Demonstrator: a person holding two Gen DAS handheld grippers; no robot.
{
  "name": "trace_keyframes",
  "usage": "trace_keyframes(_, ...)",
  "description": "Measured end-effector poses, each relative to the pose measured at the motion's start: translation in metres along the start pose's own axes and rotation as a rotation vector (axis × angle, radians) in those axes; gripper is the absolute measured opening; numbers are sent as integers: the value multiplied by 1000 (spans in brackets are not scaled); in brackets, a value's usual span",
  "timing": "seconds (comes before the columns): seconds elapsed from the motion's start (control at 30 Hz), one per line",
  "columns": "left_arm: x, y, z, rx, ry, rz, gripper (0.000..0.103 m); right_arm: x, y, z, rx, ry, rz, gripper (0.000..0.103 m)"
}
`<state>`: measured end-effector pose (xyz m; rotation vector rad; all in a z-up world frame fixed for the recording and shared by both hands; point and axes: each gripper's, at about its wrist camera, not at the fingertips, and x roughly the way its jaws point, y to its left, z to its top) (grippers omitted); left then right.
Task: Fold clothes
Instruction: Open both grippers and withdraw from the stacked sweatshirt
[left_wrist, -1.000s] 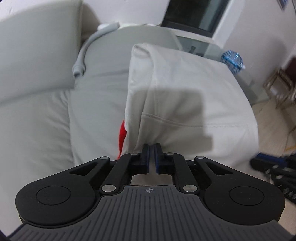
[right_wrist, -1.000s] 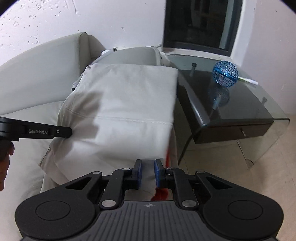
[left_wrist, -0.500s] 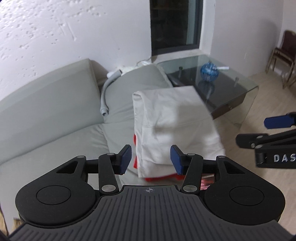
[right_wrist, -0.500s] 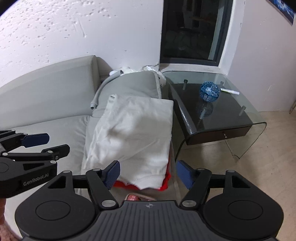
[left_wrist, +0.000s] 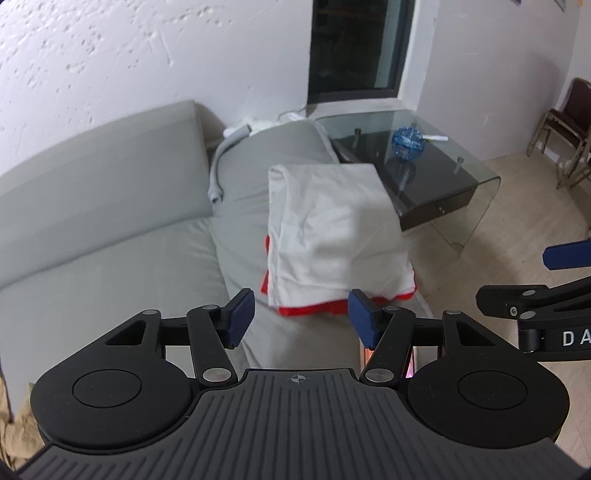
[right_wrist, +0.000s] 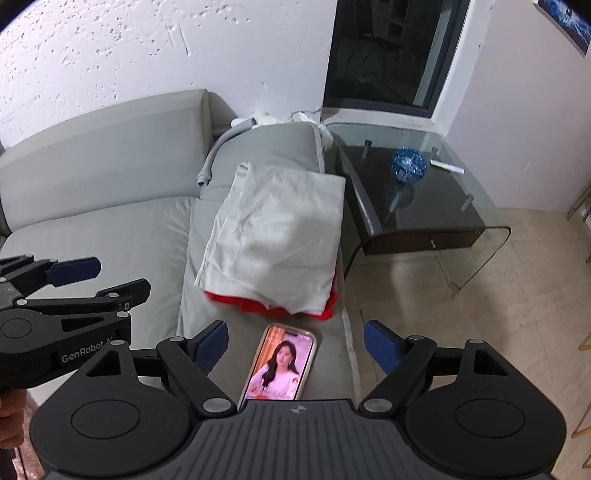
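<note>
I have let go. My left gripper (left_wrist: 301, 319) has just been opening, fingers spread with nothing between them. My right gripper (right_wrist: 295, 347) has opened too and is empty. The folded white cloth (right_wrist: 277, 236) lies on a red cloth (right_wrist: 258, 304) on the grey sofa (right_wrist: 110, 236), near a phone (right_wrist: 282, 363). This fold looks done, I think. Next I need another piece to fold.

Ahead of my tools I count two folded garments, one white garment (right_wrist: 275, 236) atop one red garment (right_wrist: 325, 310), plus one phone (right_wrist: 280, 363).
</note>
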<state>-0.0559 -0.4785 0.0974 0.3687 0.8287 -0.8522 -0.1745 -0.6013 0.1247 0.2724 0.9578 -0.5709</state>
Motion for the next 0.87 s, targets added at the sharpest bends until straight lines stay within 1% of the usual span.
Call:
trace_keyframes(0.13, -3, -3, -4, 12, 18, -4, 62, -5, 3, -2, 7, -10, 3, 81)
trace_keyframes(0.57, -8, -4, -8, -4, 19, -21, 62, -9, 9, -6, 4, -5, 12, 81)
trace_keyframes(0.67, -7, -6, -9, 7, 16, -19, 62, -8, 10, -7, 2, -5, 11, 82)
trace_keyframes(0.8, -9, -8, -10, 10, -7, -12, 62, -8, 9, -9, 3, -8, 2, 82)
trace_keyframes(0.87, -9, -9, -9, 15, -5, -8, 62, -7, 7, -10, 13, -3, 2, 82)
